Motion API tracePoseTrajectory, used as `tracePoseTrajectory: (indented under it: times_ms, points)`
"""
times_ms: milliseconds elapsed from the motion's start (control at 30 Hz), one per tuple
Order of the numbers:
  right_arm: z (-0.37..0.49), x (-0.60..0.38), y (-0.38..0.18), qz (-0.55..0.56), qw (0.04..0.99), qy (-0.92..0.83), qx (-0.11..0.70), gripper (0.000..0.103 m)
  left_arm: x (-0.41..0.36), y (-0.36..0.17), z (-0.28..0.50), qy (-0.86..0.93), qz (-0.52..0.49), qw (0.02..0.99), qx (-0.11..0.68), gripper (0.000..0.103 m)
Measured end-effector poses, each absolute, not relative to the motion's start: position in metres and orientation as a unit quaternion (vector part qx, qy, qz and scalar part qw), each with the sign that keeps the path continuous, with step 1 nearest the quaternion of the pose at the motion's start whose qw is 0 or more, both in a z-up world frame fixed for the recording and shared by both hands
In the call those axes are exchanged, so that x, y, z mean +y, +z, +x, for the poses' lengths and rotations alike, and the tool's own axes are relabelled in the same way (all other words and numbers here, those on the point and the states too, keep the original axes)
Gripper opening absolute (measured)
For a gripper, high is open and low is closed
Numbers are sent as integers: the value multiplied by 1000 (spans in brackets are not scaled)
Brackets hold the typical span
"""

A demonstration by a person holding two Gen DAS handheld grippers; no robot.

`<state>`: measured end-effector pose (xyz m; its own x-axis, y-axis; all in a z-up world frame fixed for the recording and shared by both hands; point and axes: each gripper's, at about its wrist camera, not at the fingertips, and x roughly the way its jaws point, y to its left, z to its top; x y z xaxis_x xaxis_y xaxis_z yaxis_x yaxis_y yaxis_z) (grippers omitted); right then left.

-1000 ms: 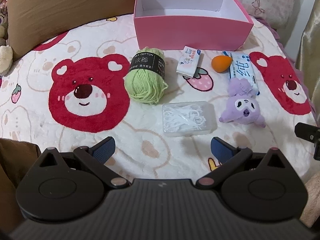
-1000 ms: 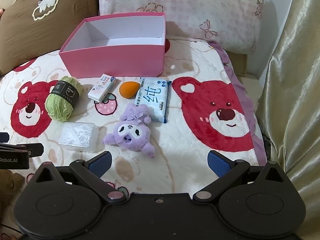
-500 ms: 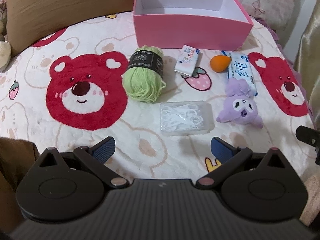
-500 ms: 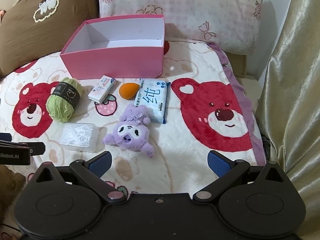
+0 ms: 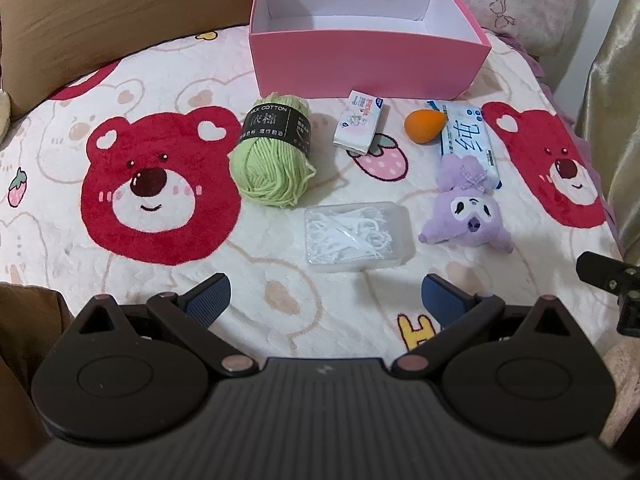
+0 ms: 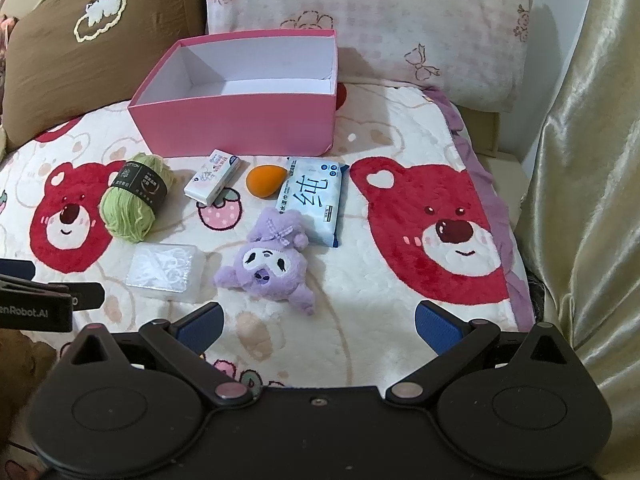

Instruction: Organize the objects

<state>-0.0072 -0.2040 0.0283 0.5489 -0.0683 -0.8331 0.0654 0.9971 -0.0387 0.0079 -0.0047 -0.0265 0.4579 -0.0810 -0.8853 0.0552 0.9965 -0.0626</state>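
Observation:
An empty pink box [image 5: 360, 56] [image 6: 240, 124] stands at the back of the bear blanket. In front of it lie a green yarn ball [image 5: 272, 156] [image 6: 134, 196], a small white carton [image 5: 359, 122] [image 6: 213, 176], an orange sponge [image 5: 423, 125] [image 6: 264, 181], a blue wipes pack [image 5: 470, 144] [image 6: 314, 200], a purple plush [image 5: 466, 208] [image 6: 268, 260] and a clear floss-pick case [image 5: 358, 234] [image 6: 166, 266]. My left gripper [image 5: 325, 300] is open and empty just before the case. My right gripper [image 6: 318, 324] is open and empty, near the plush.
A brown cushion [image 5: 100, 16] and a floral pillow [image 6: 380, 24] line the back. A gold curtain [image 6: 592, 160] hangs on the right past the blanket's edge. The other gripper's tip shows at the frame side [image 5: 612, 280] [image 6: 44, 300].
Both grippers have edged slightly forward and to the left over the blanket; the objects sit a little lower in view. Both stay open. Nothing on the blanket has moved.

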Motion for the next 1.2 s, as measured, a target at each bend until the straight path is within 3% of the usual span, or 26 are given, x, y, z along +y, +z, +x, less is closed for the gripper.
tracePoseTrajectory:
  times_ms: [767, 1200]
  points:
    - [-7, -178, 75, -51, 890, 14, 452, 103, 2, 7, 23, -61, 0, 863, 501, 103]
    - [-5, -171, 67, -50, 886, 70, 456, 103, 13, 4, 25, -55, 2, 866, 496, 103]
